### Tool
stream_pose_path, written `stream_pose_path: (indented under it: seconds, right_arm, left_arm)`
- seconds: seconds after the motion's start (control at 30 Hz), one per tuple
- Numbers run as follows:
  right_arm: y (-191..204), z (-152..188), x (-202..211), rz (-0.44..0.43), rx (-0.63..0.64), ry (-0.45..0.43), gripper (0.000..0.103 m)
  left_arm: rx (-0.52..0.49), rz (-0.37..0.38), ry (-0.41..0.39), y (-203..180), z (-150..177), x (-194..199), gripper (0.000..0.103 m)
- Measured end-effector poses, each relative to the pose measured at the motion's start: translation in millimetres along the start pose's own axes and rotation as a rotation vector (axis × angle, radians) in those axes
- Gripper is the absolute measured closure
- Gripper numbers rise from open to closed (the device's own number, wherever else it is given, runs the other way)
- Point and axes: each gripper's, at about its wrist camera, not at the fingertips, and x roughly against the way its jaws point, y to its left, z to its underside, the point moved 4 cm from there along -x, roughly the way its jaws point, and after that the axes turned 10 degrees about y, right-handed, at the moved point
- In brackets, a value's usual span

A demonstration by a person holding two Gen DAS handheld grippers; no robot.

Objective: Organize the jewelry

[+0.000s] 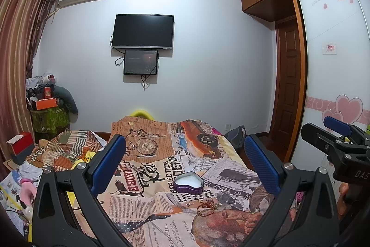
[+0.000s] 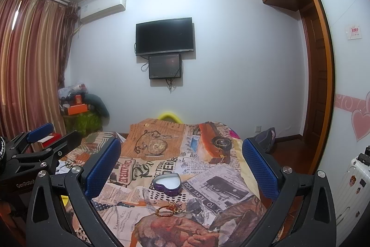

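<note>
A purple heart-shaped tin (image 1: 188, 184) with a white lining lies open on the newspaper-print bedspread (image 1: 148, 177); it also shows in the right wrist view (image 2: 168, 184). Just in front of it lies a small pile of gold jewelry (image 1: 206, 206), a bracelet with rings (image 2: 168, 209). My left gripper (image 1: 185, 166) is open and empty, held above the bed behind the tin. My right gripper (image 2: 181, 166) is open and empty too, at the same height, and shows at the right edge of the left wrist view (image 1: 333, 131).
The bed fills the foreground. Clutter and a red box (image 1: 22, 142) lie on its left side. A dark bag (image 1: 235, 133) sits on the floor by the wardrobe (image 1: 335, 61). A white suitcase (image 2: 349, 186) stands at the right.
</note>
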Motion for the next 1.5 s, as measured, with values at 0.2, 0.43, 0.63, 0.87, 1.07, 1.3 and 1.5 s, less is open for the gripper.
stream_pose_path:
  seconds: [0.2, 0.43, 0.63, 0.87, 1.07, 1.3, 1.5]
  right_arm:
    - [-0.1, -0.6, -0.6, -0.002, -0.002, 0.001, 0.000]
    - [0.2, 0.7, -1.4, -0.003, -0.003, 0.002, 0.000]
    - [-0.3, 2.8, -5.3, -0.007, -0.009, 0.012, 0.000]
    - [-2.4, 5.1, -15.8, -0.010, -0.014, 0.037, 0.000]
    - [-4.5, 11.0, -32.3, -0.015, -0.021, 0.075, 0.000]
    - [-17.3, 26.7, -64.8, 0.005, -0.025, 0.157, 0.000]
    - [-27.3, 56.1, -104.4, 0.037, -0.014, 0.282, 0.000]
  left_arm:
    - [-0.004, 0.000, -0.001, -0.4, 0.4, 1.0, 0.000]
    - [-0.007, -0.001, 0.003, -0.8, 1.4, -1.0, 0.000]
    - [-0.010, 0.005, 0.018, -1.6, 4.2, -6.3, 0.000]
    - [-0.013, 0.005, 0.042, 0.9, 7.7, -19.3, 0.000]
    - [0.012, 0.002, 0.099, 8.9, 15.9, -48.5, 0.000]
    - [0.023, -0.013, 0.206, 19.4, 37.7, -96.6, 0.000]
    - [0.007, -0.031, 0.314, 21.8, 68.4, -140.1, 0.002]
